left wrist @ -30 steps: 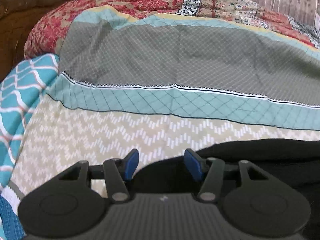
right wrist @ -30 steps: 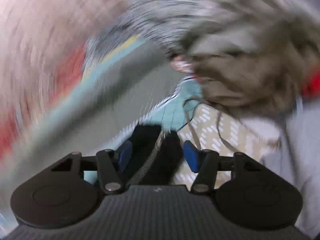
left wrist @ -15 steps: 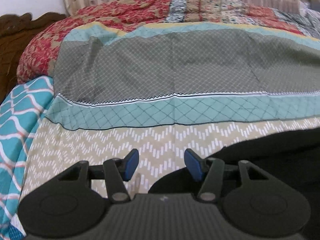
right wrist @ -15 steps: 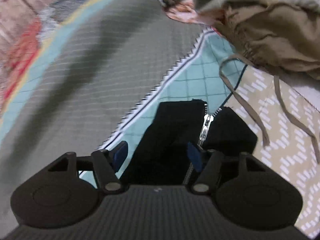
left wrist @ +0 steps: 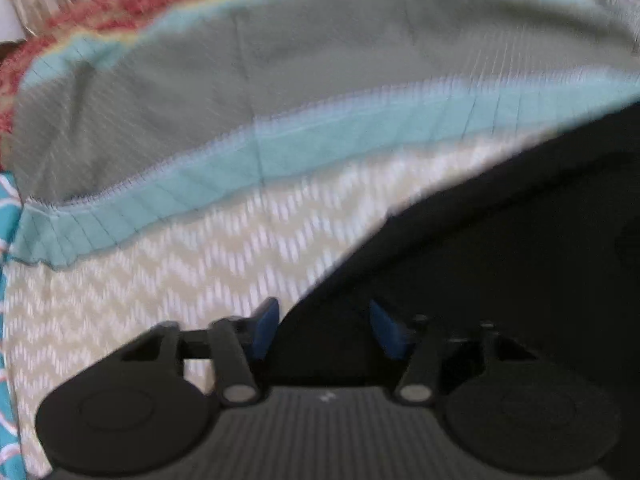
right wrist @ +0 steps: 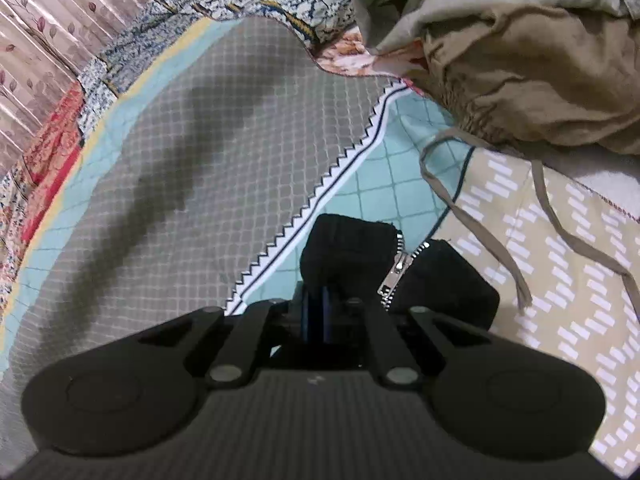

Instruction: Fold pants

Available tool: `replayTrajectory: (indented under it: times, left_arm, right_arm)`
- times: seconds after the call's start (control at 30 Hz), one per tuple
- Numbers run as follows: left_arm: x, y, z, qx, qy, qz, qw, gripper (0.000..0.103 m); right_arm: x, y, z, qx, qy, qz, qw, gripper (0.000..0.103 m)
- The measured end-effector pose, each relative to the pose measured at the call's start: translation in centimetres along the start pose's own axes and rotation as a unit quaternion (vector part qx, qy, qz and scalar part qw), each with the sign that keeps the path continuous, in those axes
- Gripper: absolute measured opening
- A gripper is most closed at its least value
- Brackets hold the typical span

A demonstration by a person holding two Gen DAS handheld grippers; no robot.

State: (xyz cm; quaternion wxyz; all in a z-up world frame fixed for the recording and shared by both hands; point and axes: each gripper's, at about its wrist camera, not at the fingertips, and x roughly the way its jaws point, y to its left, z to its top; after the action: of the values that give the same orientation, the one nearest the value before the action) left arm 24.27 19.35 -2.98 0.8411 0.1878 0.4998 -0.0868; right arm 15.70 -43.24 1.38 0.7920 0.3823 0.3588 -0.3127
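The black pants lie on a patterned bedspread and fill the right half of the blurred left wrist view. My left gripper is open, its blue pads on either side of the pants' edge. In the right wrist view my right gripper is shut on the black pants at the waist, beside the open silver zipper. The blue pads are pressed together on the cloth.
A crumpled tan garment with long drawstrings lies at the upper right of the bedspread. A pleated floral curtain hangs at the far left. A red quilt section lies at the far side of the bed.
My right gripper has closed on the pants' waist by the zipper. My left gripper has swung so the pants fill more of its view, and it stays open.
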Motion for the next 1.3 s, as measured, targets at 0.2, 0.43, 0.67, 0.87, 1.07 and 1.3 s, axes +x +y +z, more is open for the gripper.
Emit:
replayTrajectory:
  times: [0.2,0.43,0.67,0.87,1.07,1.3]
  left_arm:
    - [-2.3,-1.0,-0.2,-0.011,-0.054,0.078,0.9954,0.010]
    - [-10.3,-0.9,-1.5,-0.074,-0.135,0.100,0.9829,0.010]
    - [-18.4,-2.5,-8.3,-0.123,-0.193,0.076,0.9704,0.008]
    - [-21.0,-3.6,-17.1,-0.167,-0.186,0.047,0.9672,0.006]
    - [-19.5,-6.1,-23.6,-0.203,-0.129,0.018,0.9705,0.005]
    - [-20.2,-6.4,-26.9,-0.253,-0.127,0.013,0.9591,0.003]
  right_arm:
    - [-2.1,-0.2,0.2,0.018,-0.012,0.041,0.999,0.009]
    - [-8.5,-3.0,1.1,0.108,-0.010,0.159,0.981,0.009]
    - [-18.0,-10.2,-0.7,0.121,-0.025,0.226,0.966,0.009]
    - [-23.1,-22.0,-6.4,0.146,-0.020,0.245,0.958,0.009]
    - [-21.7,-32.2,-14.7,0.215,0.025,0.177,0.960,0.009]
    - [-19.6,-33.2,-17.1,0.252,0.025,0.167,0.953,0.011]
